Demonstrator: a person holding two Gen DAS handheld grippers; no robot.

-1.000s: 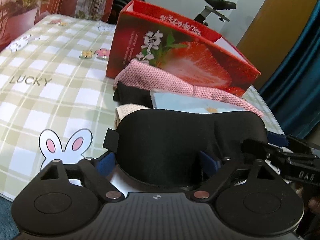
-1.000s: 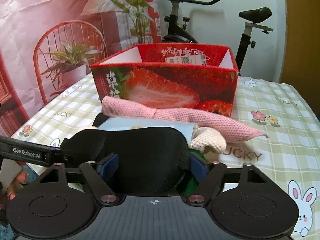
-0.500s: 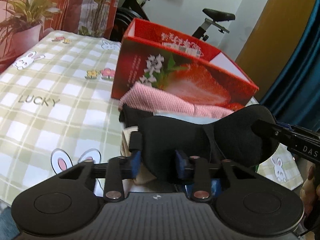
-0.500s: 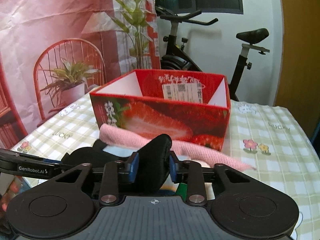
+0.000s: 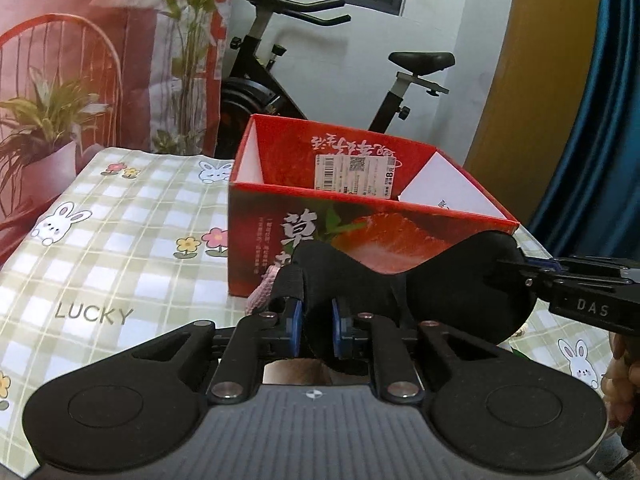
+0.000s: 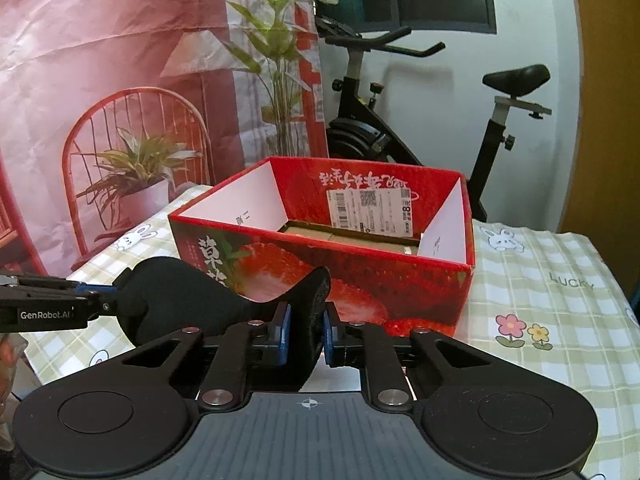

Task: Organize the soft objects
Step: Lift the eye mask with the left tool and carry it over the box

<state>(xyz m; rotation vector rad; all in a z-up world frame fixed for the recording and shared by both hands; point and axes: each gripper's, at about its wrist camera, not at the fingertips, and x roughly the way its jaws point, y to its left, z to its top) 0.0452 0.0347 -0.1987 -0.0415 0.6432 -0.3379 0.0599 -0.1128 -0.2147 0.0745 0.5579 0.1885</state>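
A black padded eye mask (image 5: 460,288) hangs in the air between both grippers, in front of the red strawberry box (image 5: 360,216). My left gripper (image 5: 314,326) is shut on the mask's left end. My right gripper (image 6: 305,330) is shut on the mask's other end (image 6: 192,300); it also shows in the left wrist view (image 5: 520,276). The box (image 6: 332,256) is open on top and shows only its cardboard floor. A bit of pink knitted cloth (image 5: 262,294) peeks out below the mask; the other soft items are hidden.
The table wears a green checked cloth (image 5: 120,248) with rabbits, flowers and "LUCKY" print. An exercise bike (image 6: 400,120) stands behind the table against the white wall. A pink backdrop (image 6: 100,60) with a printed chair and plants hangs at the left.
Both grippers closed on the eye mask's ends and lifted it off the pile. The views rose, so the box's open top is now in sight and the pile dropped out of view.
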